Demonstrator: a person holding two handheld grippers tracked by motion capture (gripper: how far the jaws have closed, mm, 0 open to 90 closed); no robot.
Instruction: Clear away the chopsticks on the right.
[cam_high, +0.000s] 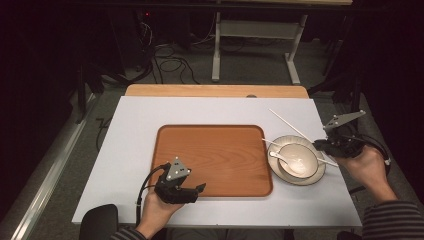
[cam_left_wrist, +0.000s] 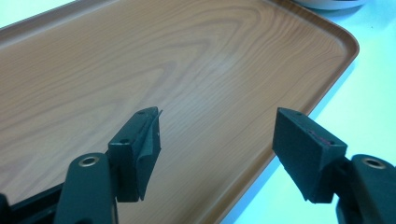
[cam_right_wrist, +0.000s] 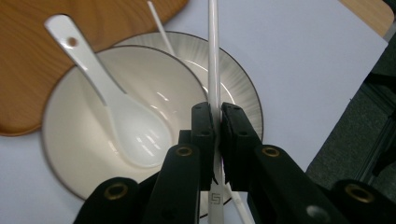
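A white chopstick (cam_high: 290, 124) (cam_right_wrist: 214, 56) is clamped between the jaws of my right gripper (cam_high: 320, 145) (cam_right_wrist: 215, 116), which is shut on it above the right rim of a striped plate (cam_high: 320, 172) (cam_right_wrist: 238, 79). On the plate stands a white bowl (cam_high: 305, 152) (cam_right_wrist: 177, 88) with a white spoon (cam_high: 285, 161) (cam_right_wrist: 126, 126) in it. A second chopstick (cam_high: 327, 161) (cam_right_wrist: 161, 30) lies across the plate under the bowl. My left gripper (cam_high: 201, 188) (cam_left_wrist: 217, 135) hovers open over the near left part of the wooden tray (cam_high: 212, 155) (cam_left_wrist: 187, 60), nothing between its jaws.
The tray and plate rest on a white mat (cam_high: 130, 145) covering a wooden table (cam_high: 215, 90). The plate touches the tray's right edge. Beyond the table are a floor with cables (cam_high: 170, 62) and a white table frame (cam_high: 255, 30).
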